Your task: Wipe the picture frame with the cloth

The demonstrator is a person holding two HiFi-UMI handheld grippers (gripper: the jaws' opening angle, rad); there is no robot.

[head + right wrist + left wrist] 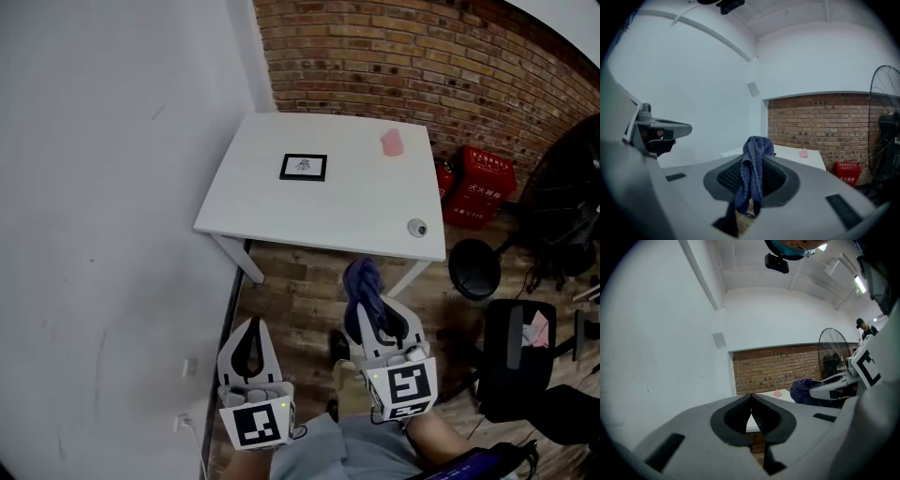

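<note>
A small black picture frame (304, 167) lies flat on the white table (281, 220), left of its middle. My right gripper (372, 305) hangs in front of the table's near edge, shut on a dark blue cloth (365, 285) that bunches above its tips; the cloth (752, 172) drapes between the jaws in the right gripper view. My left gripper (250, 339) is lower left, over the wooden floor, shut with nothing in it (751, 401). Both grippers are well short of the frame.
A pink object (392, 142) and a small round grey item (417, 227) lie on the table. White wall at left, brick wall behind. Red crates (476, 186), a black stool (474, 267), a black chair (517, 352) and a fan (885, 140) stand to the right.
</note>
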